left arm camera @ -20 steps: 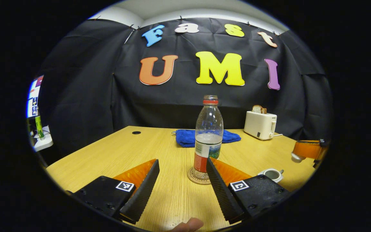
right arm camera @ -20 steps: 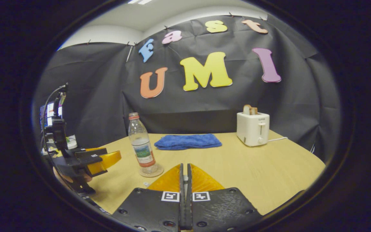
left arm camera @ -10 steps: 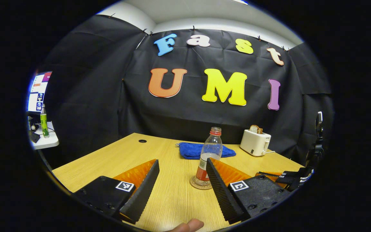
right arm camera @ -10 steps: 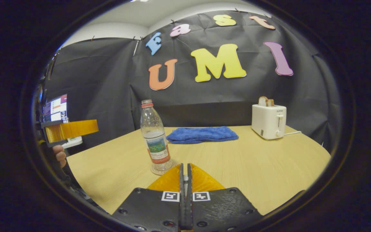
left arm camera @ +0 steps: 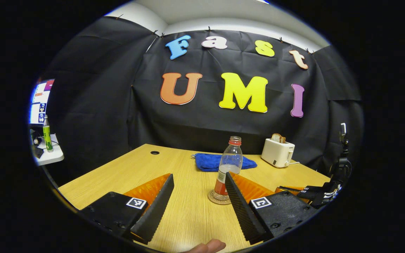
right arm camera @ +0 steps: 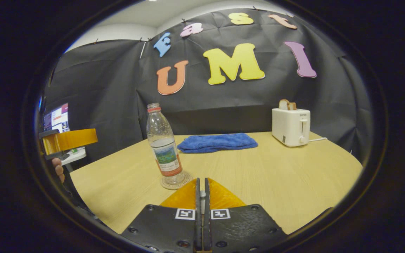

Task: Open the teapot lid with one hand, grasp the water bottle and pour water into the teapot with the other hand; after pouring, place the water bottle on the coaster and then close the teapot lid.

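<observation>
The bottle (left arm camera: 227,168) stands upright on its coaster (left arm camera: 218,198) mid-counter (left arm camera: 125,172), part full: light, thin-walled, likely slick, so best gripped at the labelled waist. Left gripper (left arm camera: 197,200) fingers gape empty; right gripper (right arm camera: 200,196) fingers are pressed together, empty.

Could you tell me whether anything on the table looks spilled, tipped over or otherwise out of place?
Nothing stands out. The clear plastic water bottle stands upright on the round coaster, the blue cloth lies flat, and the white toaster sits upright on the wooden table.

Bottle (left arm camera: 229,165) on coaster (left arm camera: 218,198), towel (left arm camera: 209,162) behind
</observation>
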A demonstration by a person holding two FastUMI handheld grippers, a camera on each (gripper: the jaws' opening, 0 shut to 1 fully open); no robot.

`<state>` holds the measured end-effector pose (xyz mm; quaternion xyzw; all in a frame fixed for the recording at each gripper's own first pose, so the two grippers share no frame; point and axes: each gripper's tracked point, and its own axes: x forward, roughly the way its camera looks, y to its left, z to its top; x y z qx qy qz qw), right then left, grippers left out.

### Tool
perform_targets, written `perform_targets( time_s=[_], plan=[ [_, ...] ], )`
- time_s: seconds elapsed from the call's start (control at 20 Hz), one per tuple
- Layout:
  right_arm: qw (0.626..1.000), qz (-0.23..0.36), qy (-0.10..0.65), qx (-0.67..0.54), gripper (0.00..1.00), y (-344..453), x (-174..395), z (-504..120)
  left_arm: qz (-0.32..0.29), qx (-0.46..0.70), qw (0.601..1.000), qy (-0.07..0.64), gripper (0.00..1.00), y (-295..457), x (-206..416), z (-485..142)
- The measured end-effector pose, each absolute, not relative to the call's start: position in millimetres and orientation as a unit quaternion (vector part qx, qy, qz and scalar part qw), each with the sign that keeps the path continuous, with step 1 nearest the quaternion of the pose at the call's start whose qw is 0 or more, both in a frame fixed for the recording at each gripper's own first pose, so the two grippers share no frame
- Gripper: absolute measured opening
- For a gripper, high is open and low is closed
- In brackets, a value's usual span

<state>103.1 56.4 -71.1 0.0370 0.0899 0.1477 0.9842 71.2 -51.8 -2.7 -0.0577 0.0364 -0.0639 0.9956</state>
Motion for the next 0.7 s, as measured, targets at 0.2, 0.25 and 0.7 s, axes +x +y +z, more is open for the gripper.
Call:
perform_targets(
  time_s=[0.2,0.25,0.7],
  plan=[
    [0.986,0.138,0.083,0.036,0.03,52.6,100.9,-67.0,-0.073,-0.061,0.995,0.041,0.92,-55.3,70.2,-2.4],
    [0.987,0.135,0.079,0.036,0.06,51.2,99.2,-64.0,-0.074,-0.060,0.995,0.044,0.92,-55.8,70.6,-4.0],
    [0.993,0.093,0.064,0.038,0.67,20.5,67.6,-27.6,-0.073,-0.035,0.996,0.038,0.92,-62.7,58.1,6.8]
  ],
)
